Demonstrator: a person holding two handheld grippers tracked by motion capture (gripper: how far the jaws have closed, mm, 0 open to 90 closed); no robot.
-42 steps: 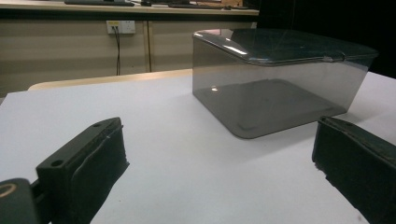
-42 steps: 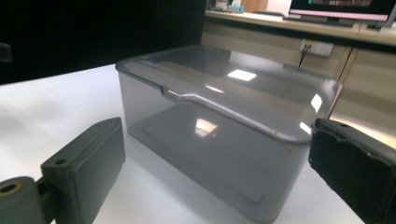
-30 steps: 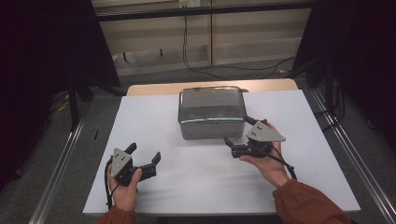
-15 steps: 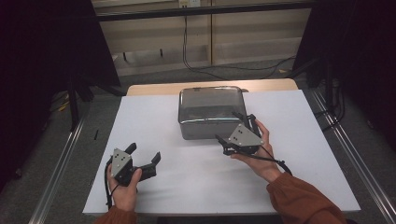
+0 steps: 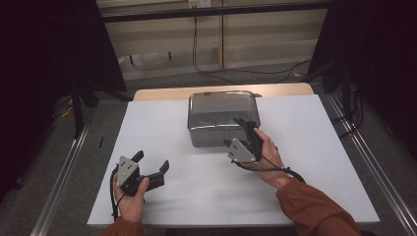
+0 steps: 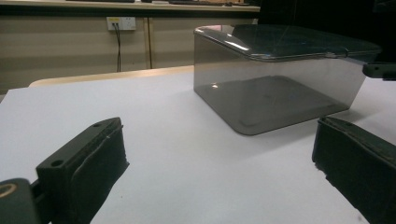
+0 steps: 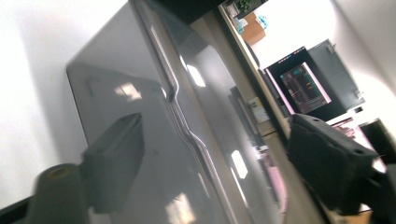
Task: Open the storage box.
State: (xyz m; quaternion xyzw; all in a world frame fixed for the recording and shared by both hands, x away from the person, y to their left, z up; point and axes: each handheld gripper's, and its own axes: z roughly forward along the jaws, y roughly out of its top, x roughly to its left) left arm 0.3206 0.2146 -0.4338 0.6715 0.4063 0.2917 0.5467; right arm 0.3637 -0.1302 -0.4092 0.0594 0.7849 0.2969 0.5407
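High view puts the box (image 5: pixel 222 118), a smoky clear container with its lid on, at the upper middle of the frame, on the far part of the white table (image 5: pixel 314 162). Your right gripper (image 5: pixel 246 132) sits at the box's lower right corner, rolled onto its side with the grey plate facing the camera. One jaw reaches over the lid's near right edge and the other lies by the front wall; I cannot tell from above whether either one touches. Your right hand (image 5: pixel 268 157) holds it from the lower right. Your left gripper (image 5: pixel 150 164) is at the lower left of the frame, well apart from the box, in your left hand (image 5: pixel 132 196), with its jaws spread wide and nothing between them.

Right gripper view adds what the overhead lacks: the box (image 7: pixel 154 126) tilted across the frame, its lid seam running between two widely parted jaws, with the left jaw in front of the side wall and the right jaw out past the lid. The jaws are not closed on it.

Left gripper view shows the box (image 6: pixel 280 74) at the upper right of the frame, resting flat on the table (image 6: pixel 177 158), beyond the two wide-set jaws. The tip of your other gripper (image 6: pixel 379 70) shows at the right edge beside the box.
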